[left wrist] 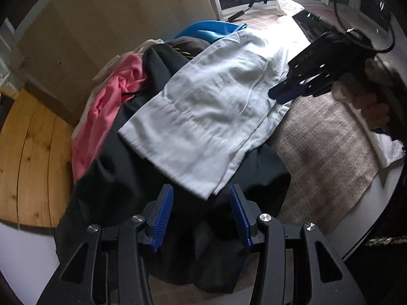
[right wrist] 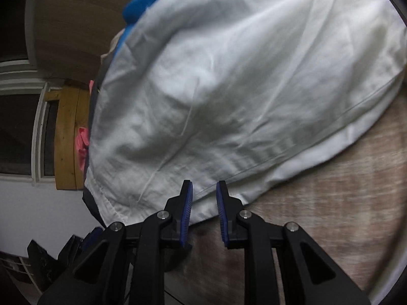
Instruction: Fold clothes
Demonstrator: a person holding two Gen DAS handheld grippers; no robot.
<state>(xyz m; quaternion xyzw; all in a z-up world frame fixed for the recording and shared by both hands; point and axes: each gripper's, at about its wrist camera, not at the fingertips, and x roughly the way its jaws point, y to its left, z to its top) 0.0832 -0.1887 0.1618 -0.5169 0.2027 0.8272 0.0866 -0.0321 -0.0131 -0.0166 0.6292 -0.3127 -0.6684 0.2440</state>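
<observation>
White garment (left wrist: 208,117): spread on top of the clothes pile, far part draped over the dark garment (left wrist: 122,178), near edge lying on the beige cover (left wrist: 323,137); thin woven cotton look, creased, stitched hem and 1 long seam.
Left gripper (left wrist: 201,216): fingers parted, empty, poised just short of the white corner; ribbed blue pads (left wrist: 164,218).
Right gripper (right wrist: 204,212): fingers parted with a narrow gap, holding nothing, at the white hem where it meets the cover; in the left view seen hovering over the garment's right edge (left wrist: 285,94).
Risk, double grab: likely to pinch the dark fabric together with the white corner, dragging the pile.
Risk, single layer: 2 layers show at the hem; catching only 1 would open the fold crookedly.
Risk, slip: thin smooth cloth could slide from the pads if bitten too shallow.
Risk, uneven base: lumpy heap beneath, so creases may set badly.
Pink garment (left wrist: 106,111): soft, bunched, beside the dark one.
Blue item (left wrist: 213,31): smooth, behind the pile.
Cover: coarse, heathered weave.
</observation>
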